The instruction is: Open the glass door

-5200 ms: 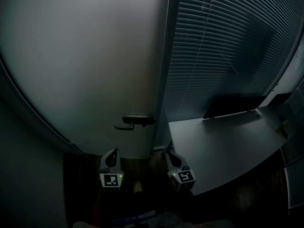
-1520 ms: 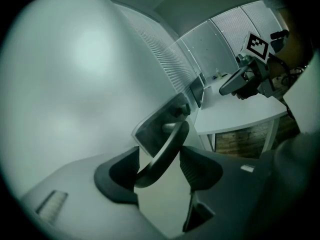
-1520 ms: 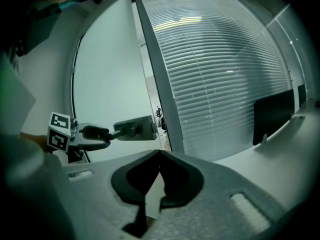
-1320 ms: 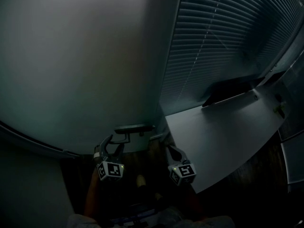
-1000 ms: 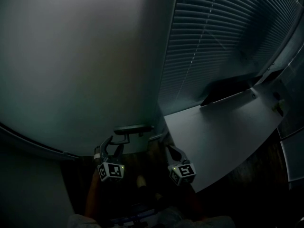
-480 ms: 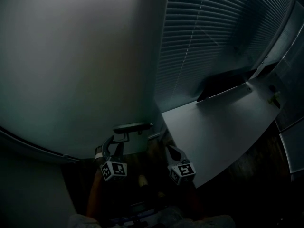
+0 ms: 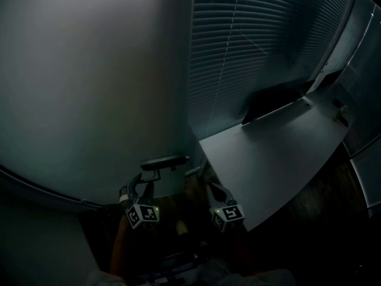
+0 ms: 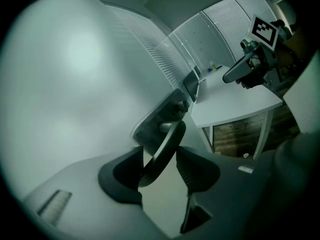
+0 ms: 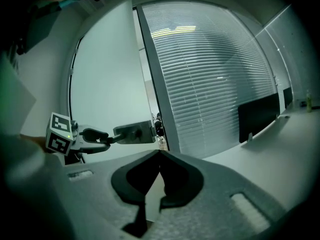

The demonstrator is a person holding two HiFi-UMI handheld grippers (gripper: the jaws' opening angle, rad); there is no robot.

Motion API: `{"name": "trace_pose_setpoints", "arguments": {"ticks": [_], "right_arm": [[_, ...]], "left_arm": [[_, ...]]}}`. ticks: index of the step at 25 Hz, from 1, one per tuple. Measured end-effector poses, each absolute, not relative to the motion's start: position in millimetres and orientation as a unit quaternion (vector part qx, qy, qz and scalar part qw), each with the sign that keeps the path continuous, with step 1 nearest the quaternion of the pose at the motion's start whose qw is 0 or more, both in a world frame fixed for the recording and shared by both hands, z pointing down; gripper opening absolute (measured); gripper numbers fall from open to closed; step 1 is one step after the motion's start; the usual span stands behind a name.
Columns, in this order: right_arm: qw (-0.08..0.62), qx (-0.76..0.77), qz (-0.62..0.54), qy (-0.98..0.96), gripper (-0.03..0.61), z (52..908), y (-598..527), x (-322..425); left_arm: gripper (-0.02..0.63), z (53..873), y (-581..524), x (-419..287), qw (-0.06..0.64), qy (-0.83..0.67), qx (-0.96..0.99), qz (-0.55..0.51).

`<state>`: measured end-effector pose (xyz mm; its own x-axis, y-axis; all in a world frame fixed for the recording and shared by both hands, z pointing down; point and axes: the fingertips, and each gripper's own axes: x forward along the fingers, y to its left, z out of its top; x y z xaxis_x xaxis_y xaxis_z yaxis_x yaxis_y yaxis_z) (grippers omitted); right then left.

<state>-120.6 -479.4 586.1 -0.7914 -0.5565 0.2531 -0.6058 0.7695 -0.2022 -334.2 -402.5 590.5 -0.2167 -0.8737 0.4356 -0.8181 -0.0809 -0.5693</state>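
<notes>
left tool (image 7: 143,180): jaws partly apart, just been closing; door handle (image 8: 170,136) between them, not yet clamped
right tool (image 9: 160,156): jaws together, empty
glass door (image 7: 89,88): directly ahead of the left tool

door handle (image 8: 170,139): overlapped with one pad of left gripper (image 8: 160,150); contact cannot be told
desk items (image 7: 340,113): far right of right gripper (image 7: 210,187); too small to be identified
left forearm (image 7: 119,246): behind left gripper; outline lost in darkness

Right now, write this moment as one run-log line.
left gripper: jaws just closing, door handle between, not clamped | right gripper: shut, empty
</notes>
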Motion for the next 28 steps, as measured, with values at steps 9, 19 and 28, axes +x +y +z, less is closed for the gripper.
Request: {"name": "trace_pose_setpoints", "arguments": {"ticks": [9, 19, 28], "right_arm": [[0.077, 0.314, 0.127, -0.938, 0.002, 586, -478, -98], [0.082, 0.306, 0.126, -0.94, 0.002, 583, -455, -75], [0.083, 0.29, 0.119, -0.946, 0.002, 570, -424, -65]], "left_arm": [[0.218, 598, -388, -324, 0.048, 0.678, -0.631, -0.374], [0.219, 596, -364, -310, 0.049, 0.675, -0.643, -0.359], [0.222, 594, -336, -292, 0.057, 0.663, -0.659, -0.35]]}}
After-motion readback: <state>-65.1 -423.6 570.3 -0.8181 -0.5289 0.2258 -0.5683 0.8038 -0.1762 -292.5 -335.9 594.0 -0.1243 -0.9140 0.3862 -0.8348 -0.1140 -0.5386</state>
